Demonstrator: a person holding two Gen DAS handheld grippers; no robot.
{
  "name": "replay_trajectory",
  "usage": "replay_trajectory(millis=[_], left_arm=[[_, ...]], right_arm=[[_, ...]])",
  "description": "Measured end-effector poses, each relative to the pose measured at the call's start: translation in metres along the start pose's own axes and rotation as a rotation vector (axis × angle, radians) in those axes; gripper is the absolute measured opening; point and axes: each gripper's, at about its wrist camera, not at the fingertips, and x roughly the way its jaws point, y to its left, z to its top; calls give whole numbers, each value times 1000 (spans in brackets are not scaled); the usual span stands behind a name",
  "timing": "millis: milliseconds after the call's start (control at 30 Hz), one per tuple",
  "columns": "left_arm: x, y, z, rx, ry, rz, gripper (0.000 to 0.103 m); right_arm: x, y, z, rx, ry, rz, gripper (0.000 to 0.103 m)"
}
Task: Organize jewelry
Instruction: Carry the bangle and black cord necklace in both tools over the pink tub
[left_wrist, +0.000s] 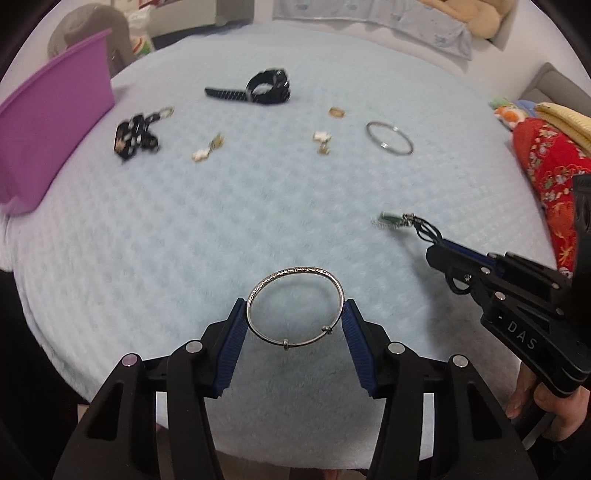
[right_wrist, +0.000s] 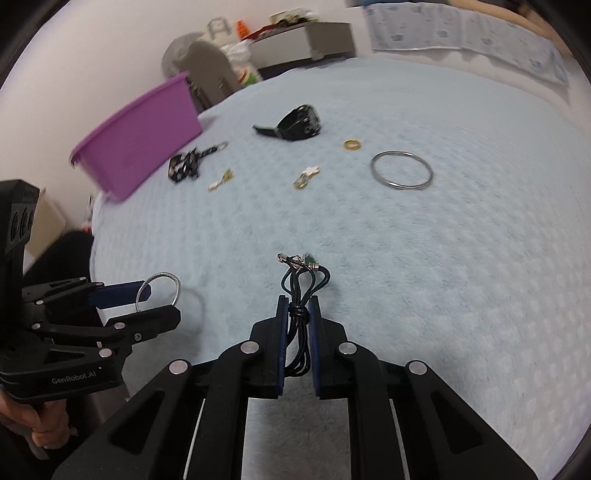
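Gripping bangle (left_wrist: 295, 306), corded pendant (right_wrist: 301, 291)

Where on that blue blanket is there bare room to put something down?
The blanket is bare in the wide middle stretch between the grippers and the far row. It is crowded farther back, from the purple bin past the watch to the plain bangle.

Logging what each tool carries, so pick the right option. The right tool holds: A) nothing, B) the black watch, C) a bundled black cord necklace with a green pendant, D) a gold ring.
C: the right tool is shut on the bundled black cord necklace, its green pendant hanging past the tips, while the gold ring and black watch lie on the blue blanket.
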Motion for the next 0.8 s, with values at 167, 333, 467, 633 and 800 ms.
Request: replay_trajectory(millis=[167, 333, 467, 633, 800], left_arm=[[-12, 3, 13, 51, -34, -23, 51], [-30, 12, 26, 98, -77, -46, 51], [-47, 28, 45, 94, -114, -80, 51], [-70, 57, 71, 96, -170, -116, 51], [-87, 100, 91, 66, -189, -132, 51]], right_arm=[[-15, -5, 0, 94, -47, -22, 11], [-32, 5, 6, 149, -107, -51, 11], [-43, 21, 20, 192, -151, -45, 11], [-44, 54, 52, 198, -187, -31, 11], [-36, 91, 94, 176, -208, 3, 11]])
